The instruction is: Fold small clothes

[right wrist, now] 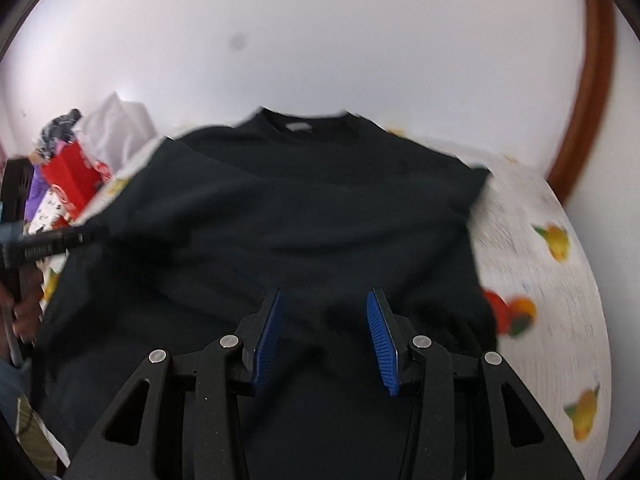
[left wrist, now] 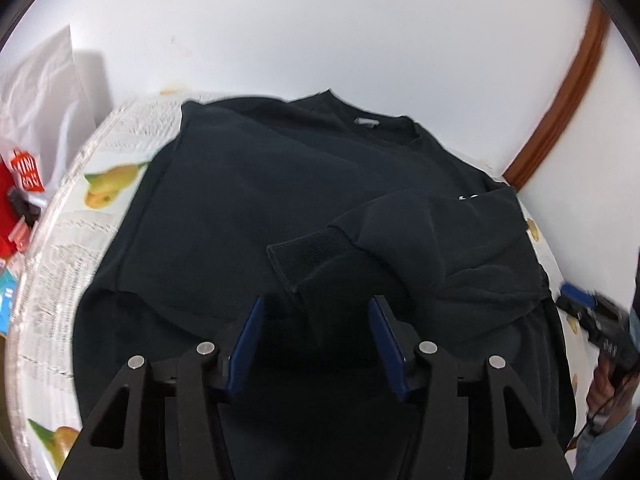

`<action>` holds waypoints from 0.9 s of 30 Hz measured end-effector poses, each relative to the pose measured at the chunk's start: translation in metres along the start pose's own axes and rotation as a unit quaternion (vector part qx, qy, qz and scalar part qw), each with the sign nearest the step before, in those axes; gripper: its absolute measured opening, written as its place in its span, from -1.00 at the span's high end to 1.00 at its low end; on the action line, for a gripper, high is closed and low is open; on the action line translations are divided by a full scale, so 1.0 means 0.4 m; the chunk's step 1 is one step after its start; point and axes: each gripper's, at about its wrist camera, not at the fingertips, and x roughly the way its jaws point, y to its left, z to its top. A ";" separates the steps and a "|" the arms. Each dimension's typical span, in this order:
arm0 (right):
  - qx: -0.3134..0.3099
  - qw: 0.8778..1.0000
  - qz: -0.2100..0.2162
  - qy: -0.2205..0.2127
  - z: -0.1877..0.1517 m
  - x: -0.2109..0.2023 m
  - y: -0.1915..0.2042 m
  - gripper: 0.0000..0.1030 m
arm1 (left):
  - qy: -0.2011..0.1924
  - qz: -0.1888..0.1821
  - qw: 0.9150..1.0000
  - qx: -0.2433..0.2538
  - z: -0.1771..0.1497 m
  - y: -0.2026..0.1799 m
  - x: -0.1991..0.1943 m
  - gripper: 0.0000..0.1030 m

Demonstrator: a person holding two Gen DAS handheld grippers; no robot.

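A black sweatshirt (left wrist: pixel 248 200) lies flat on the table, collar with a grey label (left wrist: pixel 367 122) at the far side. Its right sleeve (left wrist: pixel 400 232) is folded in across the body, with the ribbed cuff (left wrist: pixel 308 256) near the middle. My left gripper (left wrist: pixel 318 312) is open, just above the hem and near the cuff. In the right wrist view the sweatshirt (right wrist: pixel 320 208) fills the middle. My right gripper (right wrist: pixel 323 308) is open and empty above its lower part. The right gripper also shows at the right edge of the left wrist view (left wrist: pixel 600 320).
The table has a white cloth with fruit prints (right wrist: pixel 536 272). A red bag (right wrist: pixel 72 180) and white bags (left wrist: pixel 36 92) crowd the left side. A white wall (left wrist: pixel 320 20) with a brown frame (left wrist: pixel 568 96) stands behind.
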 end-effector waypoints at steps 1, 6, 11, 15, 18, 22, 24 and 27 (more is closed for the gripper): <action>0.002 1.000 -0.003 0.001 -0.014 -0.006 -0.012 0.16 | 0.006 -0.004 1.000 -0.007 0.001 0.004 0.013 0.00; 0.038 0.999 -0.006 0.009 -0.066 -0.014 -0.077 0.16 | 0.022 -0.006 1.000 -0.018 0.003 0.003 0.057 0.13; 0.068 0.998 0.001 0.008 -0.075 -0.010 -0.094 0.17 | 0.027 0.015 1.000 0.007 0.005 -0.035 0.056 0.79; 0.069 0.998 0.001 0.010 -0.078 -0.013 -0.087 0.16 | 0.018 0.015 0.999 0.023 -0.002 -0.048 0.030 0.87; 0.062 0.998 -0.002 0.005 -0.073 -0.021 -0.073 0.17 | 0.006 0.005 1.000 0.014 0.010 -0.036 0.017 0.89; 0.059 0.998 -0.007 -0.001 -0.056 -0.032 -0.058 0.17 | -0.057 0.015 0.998 0.000 0.072 0.007 -0.054 0.89; 0.054 0.998 -0.005 -0.009 -0.045 -0.044 -0.049 0.17 | -0.075 0.039 0.996 0.001 0.095 0.027 -0.079 0.89; 0.047 0.999 -0.011 -0.015 -0.028 -0.051 -0.039 0.17 | -0.091 0.096 0.991 0.014 0.108 0.061 -0.095 0.89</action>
